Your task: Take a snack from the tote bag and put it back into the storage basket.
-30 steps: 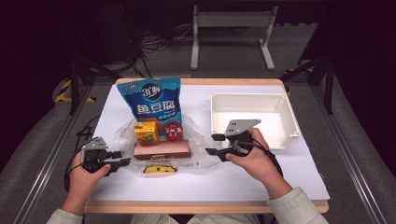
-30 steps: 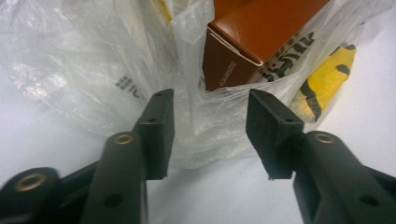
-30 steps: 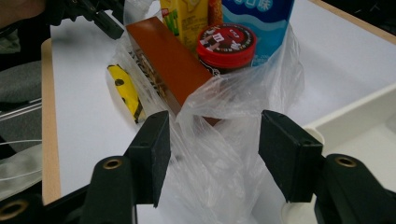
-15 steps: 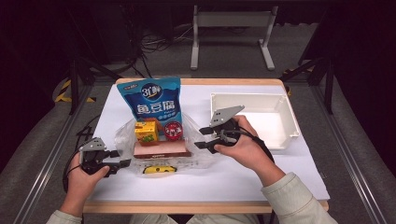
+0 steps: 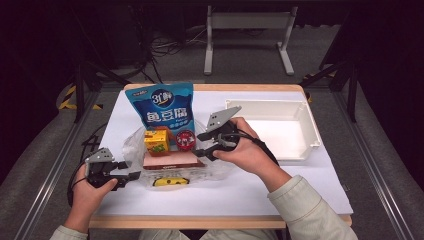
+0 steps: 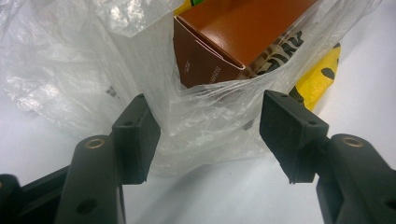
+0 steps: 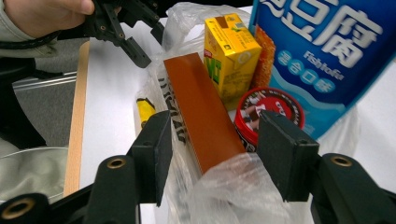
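A clear plastic bag (image 5: 215, 167) lies on the white table, holding a long brown box (image 5: 172, 160), a yellow drink carton (image 5: 156, 141) and a red round tin (image 5: 185, 139). A blue fish-tofu pouch (image 5: 167, 112) lies behind them. My right gripper (image 5: 199, 144) is open at the bag's right end, and its jaws straddle the brown box (image 7: 203, 112) and crumpled plastic. My left gripper (image 5: 131, 169) is open at the bag's left edge, with the bag's film (image 6: 205, 126) between its jaws. A yellow-and-black packet (image 5: 170, 182) lies at the front.
A white empty tray (image 5: 265, 103) stands at the right back of the table. The wooden table edge (image 5: 220, 221) runs along the front. The left gripper (image 7: 126, 28) shows far off in the right gripper view. Bare white tabletop (image 5: 250, 192) lies front right.
My right gripper has moved left from beside the tray to the bag, over the brown box's right end. The left gripper has barely shifted.
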A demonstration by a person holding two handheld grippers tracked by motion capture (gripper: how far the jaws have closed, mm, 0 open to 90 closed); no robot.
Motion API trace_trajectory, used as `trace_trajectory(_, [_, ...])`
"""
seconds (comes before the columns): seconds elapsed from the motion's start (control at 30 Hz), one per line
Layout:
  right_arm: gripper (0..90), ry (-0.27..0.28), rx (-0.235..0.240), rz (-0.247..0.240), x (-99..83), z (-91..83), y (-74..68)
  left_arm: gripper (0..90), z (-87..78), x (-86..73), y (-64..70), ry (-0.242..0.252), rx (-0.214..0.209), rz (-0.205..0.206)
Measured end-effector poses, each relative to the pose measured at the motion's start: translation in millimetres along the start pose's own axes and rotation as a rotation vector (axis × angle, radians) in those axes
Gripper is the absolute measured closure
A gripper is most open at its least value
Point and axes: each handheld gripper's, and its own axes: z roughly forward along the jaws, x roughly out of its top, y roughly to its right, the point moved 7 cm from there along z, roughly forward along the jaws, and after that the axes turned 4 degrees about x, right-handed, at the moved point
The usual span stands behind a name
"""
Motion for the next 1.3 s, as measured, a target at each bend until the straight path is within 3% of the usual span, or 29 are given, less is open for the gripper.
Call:
trace_trajectory(0.67, [44.0,-0.057,0.071,-0.033,18.9,48.0,2.9,35.5,-0.3,1.3,2.0,0.013,-0.007,0.020])
trace_trajectory(1.3, [42.9,-0.144,0.121,-0.060,14.3,91.4,4.4,30.6,-5.3,-4.6,3.5,0.026,-0.004,0.010])
